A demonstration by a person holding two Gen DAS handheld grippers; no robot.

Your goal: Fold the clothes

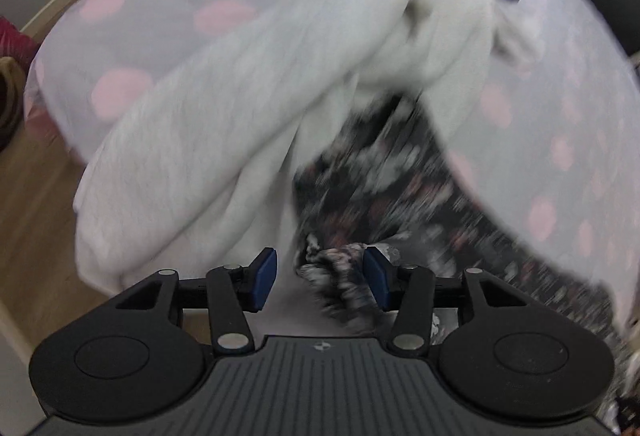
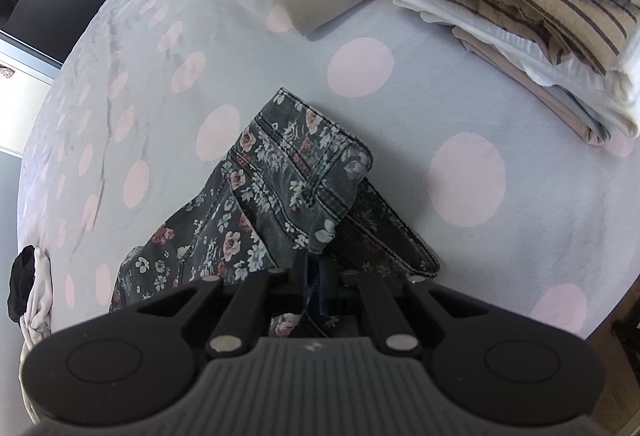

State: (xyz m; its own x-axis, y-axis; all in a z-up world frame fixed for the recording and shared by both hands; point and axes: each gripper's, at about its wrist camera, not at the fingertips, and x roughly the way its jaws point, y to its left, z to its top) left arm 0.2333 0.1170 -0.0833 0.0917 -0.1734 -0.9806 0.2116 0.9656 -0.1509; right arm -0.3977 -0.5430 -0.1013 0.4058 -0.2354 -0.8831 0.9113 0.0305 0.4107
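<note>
Floral jeans (image 2: 280,196) lie crumpled on my polka-dot bedspread (image 2: 460,84). My right gripper (image 2: 314,276) sits low, tongs pressed together on a fold of the denim. My left gripper (image 1: 320,276) has tongs spread, a bunched edge between them, beside a white garment (image 1: 240,116).

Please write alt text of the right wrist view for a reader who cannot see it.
The right gripper is shut on the dark floral garment, which lies on a grey bedspread with pink dots. A stack of folded clothes sits at the upper right.
</note>
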